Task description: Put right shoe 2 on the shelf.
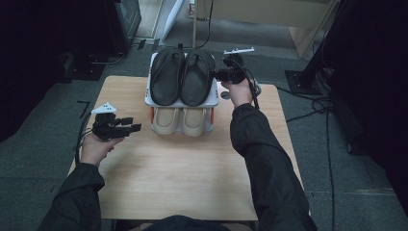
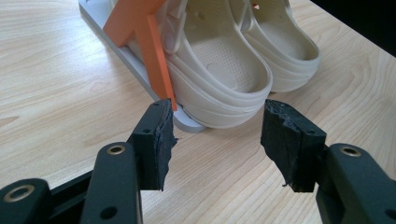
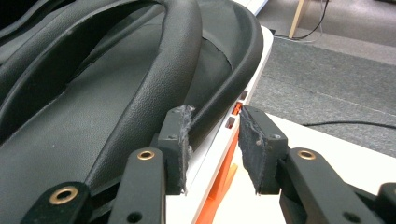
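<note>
A two-tier shoe rack [image 1: 211,100] stands at the table's far edge. A pair of black sandals [image 1: 180,77] lies on its white top shelf, and a pair of beige clogs [image 1: 179,120] sits below, heels toward me. My right gripper [image 1: 219,74] is at the right black sandal's outer edge. In the right gripper view it [image 3: 215,135] is open, and the rim of the sandal [image 3: 116,93] and the shelf edge [image 3: 210,158] run between its jaws. My left gripper [image 1: 130,124] hovers open left of the clogs. In its own view it [image 2: 217,140] points at the nearer clog [image 2: 219,70].
An orange upright [image 2: 149,42] on a grey base [image 2: 135,65] carries the rack's shelf. The wooden table [image 1: 192,178] has bare room in front of the rack. Cables [image 1: 312,103] trail over the grey floor at the right. Light wooden furniture [image 1: 308,29] stands behind.
</note>
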Motion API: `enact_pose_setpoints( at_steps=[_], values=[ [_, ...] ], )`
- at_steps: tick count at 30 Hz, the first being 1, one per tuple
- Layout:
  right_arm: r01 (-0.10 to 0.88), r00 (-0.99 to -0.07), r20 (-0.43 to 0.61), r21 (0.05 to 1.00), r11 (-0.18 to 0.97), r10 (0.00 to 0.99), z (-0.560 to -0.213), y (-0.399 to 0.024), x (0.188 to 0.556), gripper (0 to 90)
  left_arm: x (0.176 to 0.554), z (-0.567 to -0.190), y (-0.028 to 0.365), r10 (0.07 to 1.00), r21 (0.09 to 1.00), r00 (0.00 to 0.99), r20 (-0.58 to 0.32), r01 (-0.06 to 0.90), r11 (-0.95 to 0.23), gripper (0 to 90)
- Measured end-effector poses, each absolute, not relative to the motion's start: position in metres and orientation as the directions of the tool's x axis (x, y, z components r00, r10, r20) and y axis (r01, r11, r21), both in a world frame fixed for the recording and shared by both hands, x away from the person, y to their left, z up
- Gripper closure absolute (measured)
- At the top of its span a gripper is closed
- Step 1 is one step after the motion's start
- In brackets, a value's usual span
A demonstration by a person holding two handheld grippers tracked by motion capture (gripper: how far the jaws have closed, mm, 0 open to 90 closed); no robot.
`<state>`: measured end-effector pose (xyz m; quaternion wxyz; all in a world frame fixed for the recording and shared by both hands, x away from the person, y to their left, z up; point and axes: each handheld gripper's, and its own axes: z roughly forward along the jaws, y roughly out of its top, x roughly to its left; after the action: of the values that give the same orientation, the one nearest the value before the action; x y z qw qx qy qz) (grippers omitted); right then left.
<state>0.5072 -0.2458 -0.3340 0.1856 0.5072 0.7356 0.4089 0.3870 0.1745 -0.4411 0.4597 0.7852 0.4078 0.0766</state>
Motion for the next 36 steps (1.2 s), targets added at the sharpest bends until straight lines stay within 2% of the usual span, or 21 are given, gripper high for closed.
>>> enact_pose_setpoints(
  at_steps=[5,8,10,18,22,36],
  values=[
    [0.596,-0.42,0.144,0.789,0.152,0.896,-0.334,-0.25,0.508,57.4,0.387,-0.442,0.174,0.709,0.784,0.657,-0.256,0.57,-0.246,44.3],
    [0.605,-0.415,0.18,0.787,0.123,0.892,-0.333,-0.255,0.507,57.4,0.387,-0.443,0.173,0.709,0.783,0.659,-0.252,0.569,-0.25,44.3],
    [0.599,-0.42,0.169,0.79,0.132,0.892,-0.33,-0.259,0.505,56.4,0.386,-0.443,0.174,0.712,0.781,0.655,-0.253,0.573,-0.249,44.2],
    [0.52,-0.47,0.141,0.842,0.145,0.871,-0.328,-0.273,0.484,51.4,0.386,-0.443,0.173,0.71,0.787,0.657,-0.253,0.567,-0.244,43.8],
    [0.495,-0.486,0.131,0.856,0.149,0.864,-0.337,-0.282,0.472,50.1,0.387,-0.444,0.172,0.71,0.782,0.658,-0.252,0.57,-0.251,43.6],
    [0.517,-0.497,0.157,0.843,0.146,0.854,-0.373,-0.307,0.445,48.7,0.388,-0.446,0.17,0.71,0.774,0.657,-0.252,0.578,-0.26,41.4]
  ],
)
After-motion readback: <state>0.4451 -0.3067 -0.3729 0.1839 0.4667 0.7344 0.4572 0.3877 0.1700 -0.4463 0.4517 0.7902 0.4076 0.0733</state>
